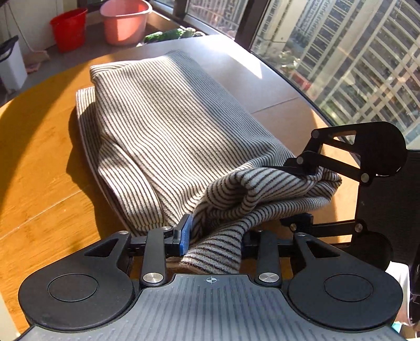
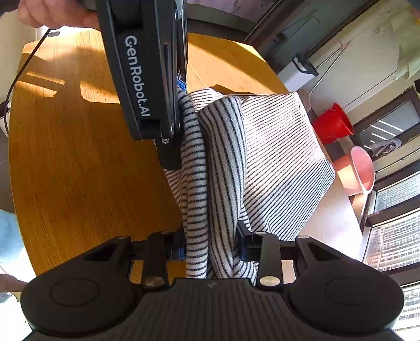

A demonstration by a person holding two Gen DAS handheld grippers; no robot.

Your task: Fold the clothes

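The left gripper (image 1: 214, 236) is closed to a narrow gap on a bunched edge of the striped garment (image 1: 168, 141), its blue pads (image 1: 185, 234) pressing the cloth from either side. The garment lies folded in layers on the wooden surface (image 1: 39, 183), its near corner lifted off the stack. To the right, the right gripper (image 1: 302, 194) pinches the same raised edge, its upper finger resting on the fabric. In the right wrist view, the right gripper (image 2: 211, 245) clamps a thick roll of the garment (image 2: 275, 157), with the left gripper (image 2: 181, 89) gripping the far end just beyond. A red bucket (image 1: 68, 28) and pink basin (image 1: 124, 21) stand well apart on the floor.
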